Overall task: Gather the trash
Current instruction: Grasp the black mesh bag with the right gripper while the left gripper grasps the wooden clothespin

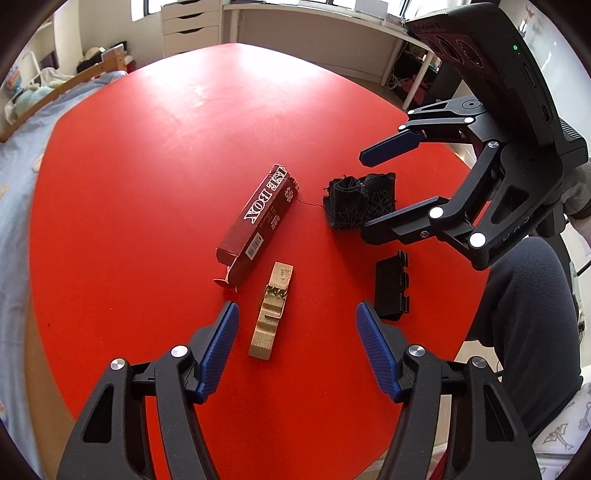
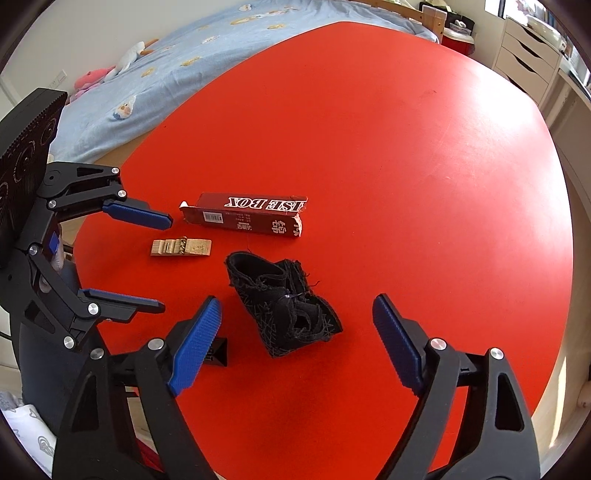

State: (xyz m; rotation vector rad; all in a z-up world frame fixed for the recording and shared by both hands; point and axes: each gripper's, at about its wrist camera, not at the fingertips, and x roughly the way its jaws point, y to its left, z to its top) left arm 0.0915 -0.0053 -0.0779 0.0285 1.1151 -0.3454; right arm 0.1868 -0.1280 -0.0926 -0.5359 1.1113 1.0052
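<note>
On the red table point(image 1: 147, 147) lie a torn dark red cardboard box point(image 1: 256, 227), half a wooden clothespin point(image 1: 272, 312), a crumpled black fabric scrap point(image 1: 358, 199) and a small black plastic clip point(image 1: 391, 290). My left gripper point(image 1: 297, 332) is open and empty, its fingers either side of the clothespin, above it. My right gripper point(image 2: 297, 328) is open and empty, straddling the fabric scrap point(image 2: 284, 306). The right wrist view also shows the box point(image 2: 247, 216), the clothespin point(image 2: 181, 248), the clip point(image 2: 218, 352) and the left gripper point(image 2: 164, 264). The right gripper shows in the left wrist view point(image 1: 364, 192).
A bed with a light blue cover point(image 2: 166, 70) and soft toys lies beside the table. White drawers point(image 1: 190, 29) and a white desk point(image 1: 314, 33) stand beyond the far edge. The person's dark-trousered leg point(image 1: 528, 314) is at the table's right edge.
</note>
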